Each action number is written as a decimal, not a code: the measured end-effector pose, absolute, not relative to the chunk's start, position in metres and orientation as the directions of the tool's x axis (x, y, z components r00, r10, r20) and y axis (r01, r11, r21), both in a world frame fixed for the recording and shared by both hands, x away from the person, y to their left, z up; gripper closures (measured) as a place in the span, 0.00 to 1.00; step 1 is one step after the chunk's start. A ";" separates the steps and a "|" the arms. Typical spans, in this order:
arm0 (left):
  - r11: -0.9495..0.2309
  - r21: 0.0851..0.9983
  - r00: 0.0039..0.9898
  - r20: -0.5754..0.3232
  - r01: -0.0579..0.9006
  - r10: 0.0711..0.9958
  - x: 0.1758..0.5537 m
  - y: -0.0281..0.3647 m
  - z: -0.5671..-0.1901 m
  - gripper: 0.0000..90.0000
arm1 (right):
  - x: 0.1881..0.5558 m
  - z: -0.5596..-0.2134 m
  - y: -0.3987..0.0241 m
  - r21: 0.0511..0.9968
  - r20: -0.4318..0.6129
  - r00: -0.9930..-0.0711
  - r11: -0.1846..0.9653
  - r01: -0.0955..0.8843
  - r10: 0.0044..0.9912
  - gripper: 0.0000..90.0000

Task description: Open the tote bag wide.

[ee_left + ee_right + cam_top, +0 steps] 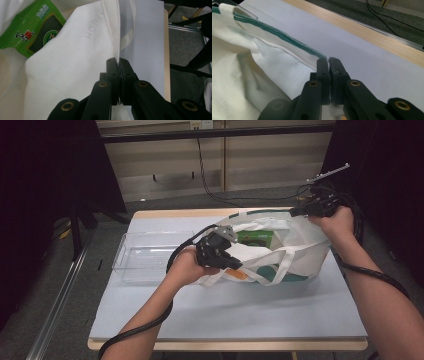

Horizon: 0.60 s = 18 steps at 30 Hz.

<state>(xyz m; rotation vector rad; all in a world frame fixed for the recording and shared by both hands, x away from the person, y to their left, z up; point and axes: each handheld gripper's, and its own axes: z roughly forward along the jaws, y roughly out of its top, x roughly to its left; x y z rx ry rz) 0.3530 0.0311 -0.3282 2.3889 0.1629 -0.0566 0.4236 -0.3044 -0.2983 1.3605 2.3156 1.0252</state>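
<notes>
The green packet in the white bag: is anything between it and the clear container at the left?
Yes: the green packet lies inside the white bag, so the bag's left wall, pinched by the left gripper, stands before the clear container.

Bag: white woven cloth tote bag [300, 245], matt, teal-trimmed
Packet: glossy green plastic snack packet [32, 27]
Bin: clear glossy plastic bin [145, 255], at 9 o'clock
Table: pale wooden table [170, 213], smooth matt cover

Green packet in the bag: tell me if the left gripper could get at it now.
Probably not yet: the left gripper is shut on the tote bag rim. The green packet lies exposed in the open mouth.
</notes>
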 end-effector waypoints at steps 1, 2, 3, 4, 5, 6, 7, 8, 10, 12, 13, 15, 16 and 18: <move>-0.726 0.675 0.991 -0.091 0.135 0.099 0.353 0.031 -0.330 0.98 | 0.425 -0.299 -0.305 0.690 0.122 -0.519 0.304 0.657 0.846 0.96; -0.726 0.675 0.991 -0.091 0.135 0.099 0.353 0.031 -0.330 0.98 | 0.425 -0.299 -0.305 0.690 0.122 -0.519 0.304 0.657 0.846 0.96; -0.728 0.673 0.991 -0.092 0.132 0.096 0.354 0.031 -0.330 0.98 | 0.428 -0.301 -0.307 0.690 0.130 -0.509 0.291 0.663 0.851 0.96; -0.721 0.678 0.990 -0.099 0.140 0.099 0.354 0.031 -0.331 0.98 | 0.429 -0.301 -0.307 0.687 0.132 -0.506 0.290 0.666 0.852 0.96; -0.721 0.678 0.990 -0.099 0.140 0.099 0.354 0.031 -0.331 0.98 | 0.430 -0.302 -0.308 0.688 0.135 -0.504 0.285 0.667 0.853 0.96; -0.722 0.678 0.991 -0.097 0.136 0.095 0.354 0.032 -0.332 0.98 | 0.431 -0.303 -0.308 0.685 0.133 -0.501 0.286 0.670 0.855 0.96; -0.722 0.678 0.991 -0.097 0.136 0.095 0.354 0.032 -0.332 0.98 | 0.431 -0.303 -0.308 0.685 0.133 -0.501 0.286 0.670 0.855 0.96; -0.725 0.676 0.991 -0.098 0.132 0.089 0.354 0.032 -0.332 0.98 | 0.432 -0.303 -0.308 0.687 0.129 -0.497 0.284 0.669 0.858 0.97; -0.722 0.678 0.991 -0.103 0.136 0.091 0.355 0.033 -0.332 0.98 | 0.434 -0.304 -0.308 0.687 0.132 -0.488 0.275 0.672 0.863 0.96; -0.719 0.681 0.990 -0.103 0.137 0.092 0.356 0.033 -0.333 0.98 | 0.436 -0.304 -0.309 0.688 0.127 -0.486 0.276 0.671 0.865 0.97; -0.722 0.678 0.991 -0.103 0.136 0.090 0.357 0.033 -0.333 0.98 | 0.436 -0.303 -0.308 0.687 0.126 -0.483 0.275 0.672 0.866 0.97; -0.717 0.682 0.989 -0.113 0.146 0.094 0.357 0.033 -0.334 0.98 | 0.438 -0.304 -0.309 0.687 0.116 -0.482 0.280 0.670 0.869 0.97; -0.720 0.680 0.990 -0.112 0.142 0.090 0.357 0.033 -0.335 0.98 | 0.439 -0.304 -0.309 0.686 0.111 -0.482 0.283 0.670 0.869 0.97; -0.718 0.680 0.989 -0.117 0.149 0.095 0.356 0.032 -0.336 0.98 | 0.441 -0.304 -0.309 0.681 0.106 -0.478 0.286 0.674 0.872 0.97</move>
